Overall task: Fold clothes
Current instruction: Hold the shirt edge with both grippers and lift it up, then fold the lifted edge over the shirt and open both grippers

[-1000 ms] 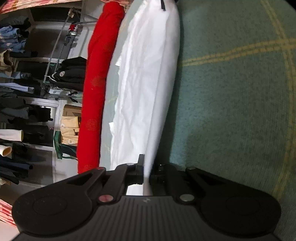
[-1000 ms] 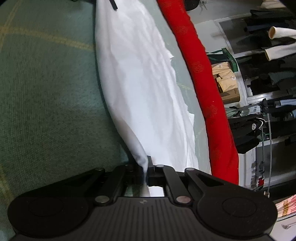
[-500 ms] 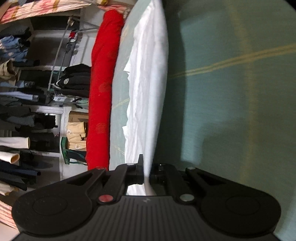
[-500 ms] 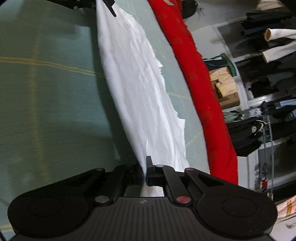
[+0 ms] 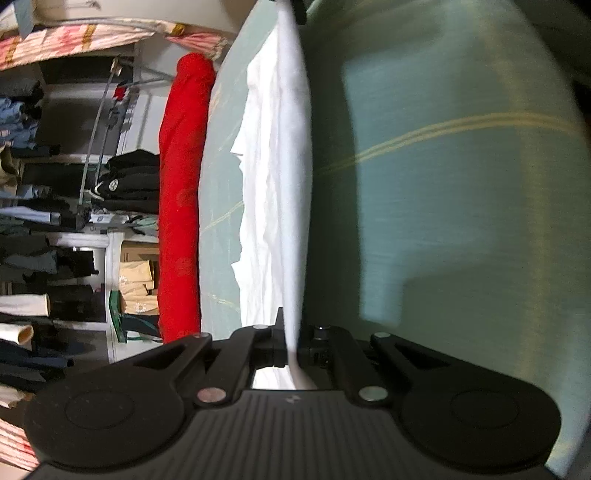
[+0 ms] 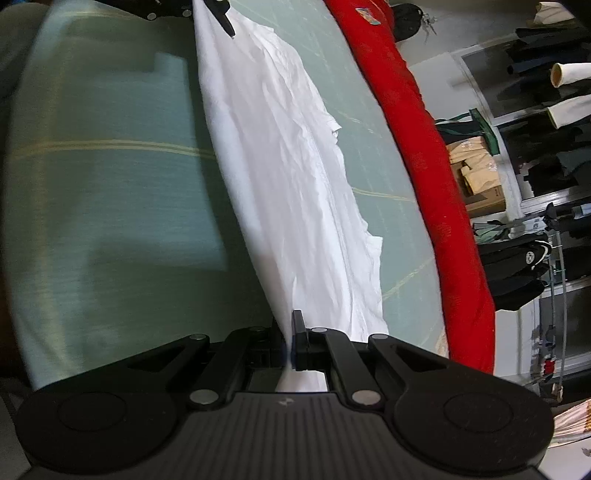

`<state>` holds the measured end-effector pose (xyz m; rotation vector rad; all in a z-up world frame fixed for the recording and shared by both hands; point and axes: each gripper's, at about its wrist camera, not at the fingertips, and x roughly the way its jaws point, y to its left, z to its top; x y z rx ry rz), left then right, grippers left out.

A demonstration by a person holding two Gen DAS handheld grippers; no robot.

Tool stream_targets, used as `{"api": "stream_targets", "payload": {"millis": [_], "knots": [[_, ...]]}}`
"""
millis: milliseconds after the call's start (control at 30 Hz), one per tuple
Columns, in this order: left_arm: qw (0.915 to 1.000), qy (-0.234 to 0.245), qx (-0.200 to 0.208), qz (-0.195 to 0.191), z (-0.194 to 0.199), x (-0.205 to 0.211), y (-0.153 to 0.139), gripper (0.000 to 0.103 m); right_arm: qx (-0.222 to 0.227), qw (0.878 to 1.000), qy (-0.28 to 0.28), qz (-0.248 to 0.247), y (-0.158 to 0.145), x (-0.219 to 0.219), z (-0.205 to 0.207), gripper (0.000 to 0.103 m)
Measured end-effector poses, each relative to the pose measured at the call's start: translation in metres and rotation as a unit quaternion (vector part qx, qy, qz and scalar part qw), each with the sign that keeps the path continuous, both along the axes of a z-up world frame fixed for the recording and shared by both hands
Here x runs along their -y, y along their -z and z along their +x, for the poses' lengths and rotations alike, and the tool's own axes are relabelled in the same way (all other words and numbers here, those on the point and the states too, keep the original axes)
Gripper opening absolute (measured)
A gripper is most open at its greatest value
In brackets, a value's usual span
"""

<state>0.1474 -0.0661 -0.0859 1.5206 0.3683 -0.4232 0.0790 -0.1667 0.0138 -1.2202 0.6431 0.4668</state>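
Observation:
A white garment (image 5: 273,192) hangs stretched in the air between my two grippers, above a pale green bed cover (image 5: 461,206). My left gripper (image 5: 291,332) is shut on one end of its edge. The same white garment (image 6: 291,177) runs away from my right gripper (image 6: 290,334), which is shut on the other end. At the top of the right wrist view the left gripper (image 6: 219,14) pinches the far end. The garment's lower part trails crumpled on the cover.
A long red roll of fabric (image 5: 181,206) lies along the far edge of the bed cover (image 6: 92,184), and this red roll (image 6: 424,155) also shows in the right wrist view. Beyond it stand shelves of folded dark clothes (image 5: 125,181) and cardboard boxes (image 6: 476,173).
Both grippers have risen with the white garment, lifting its held edge higher off the green cover. The cover looks farther away and the edge is pulled straighter.

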Motion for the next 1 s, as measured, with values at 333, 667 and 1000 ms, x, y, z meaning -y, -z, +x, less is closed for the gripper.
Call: {"api": "stream_targets", "payload": {"millis": [333, 667, 1000], "knots": [[0.9998, 0.004, -0.019, -0.004, -0.035, -0.007, 0.005, 0.0, -0.031, 1.0, -0.001, 0.0, 0.006, -0.006, -0.035, 0.006], [0.9922, -0.038, -0.09, -0.078, -0.04, -0.015, -0.002, 0.011, -0.099, 0.992, 0.04, 0.064, 0.012, 0.008, -0.019, 0.018], [0.9409, -0.121, -0.162, -0.271, -0.018, -0.068, -0.091, 0.011, -0.146, 0.954, 0.101, 0.24, -0.044, 0.064, -0.006, 0.027]]}}
